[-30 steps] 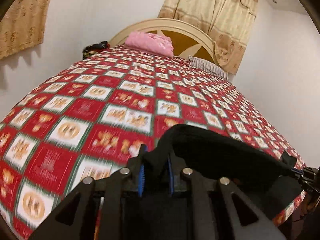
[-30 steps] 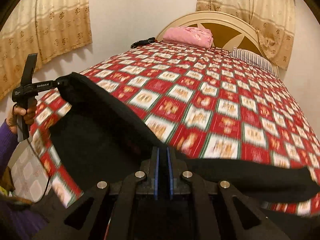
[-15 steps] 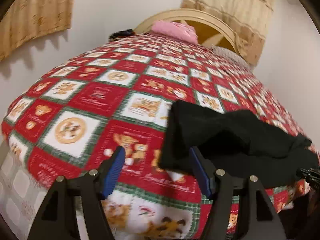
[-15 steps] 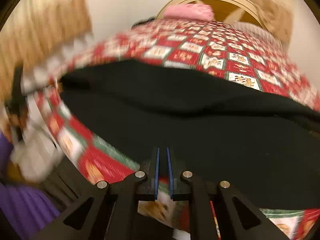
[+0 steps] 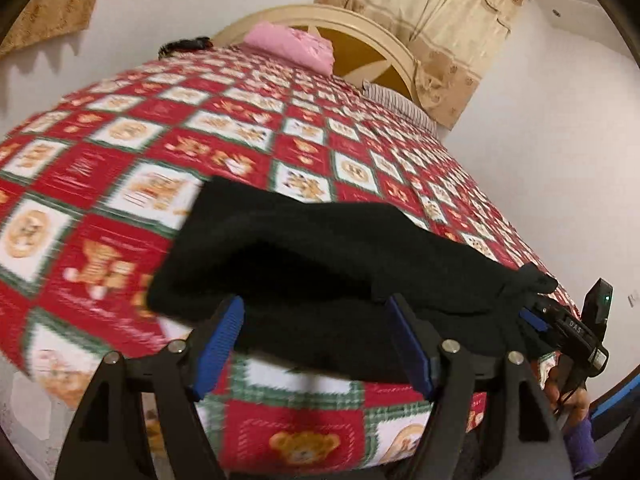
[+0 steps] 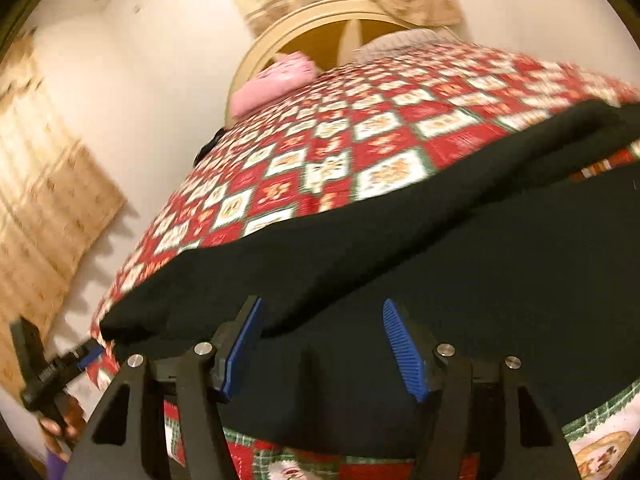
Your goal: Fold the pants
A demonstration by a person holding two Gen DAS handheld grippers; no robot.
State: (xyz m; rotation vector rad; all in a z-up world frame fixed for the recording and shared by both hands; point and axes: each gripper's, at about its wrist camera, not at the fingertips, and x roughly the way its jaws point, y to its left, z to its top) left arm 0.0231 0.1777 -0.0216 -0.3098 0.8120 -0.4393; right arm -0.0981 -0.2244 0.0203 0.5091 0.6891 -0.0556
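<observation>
I am seeing one soft black pants (image 5: 320,264) lying doubled on the checkered quilt (image 5: 120,152). Both tools, left tool (image 5: 316,344) and right tool (image 6: 328,348), are gaping wide, holding nothing.

"DAS" lettering on the right gripper (image 5: 532,322) body

Matt black cloth pants (image 5: 320,248), printed cloth bedspread (image 5: 168,152), ribbed blue tongs pads (image 6: 404,352), probably rubber
</observation>
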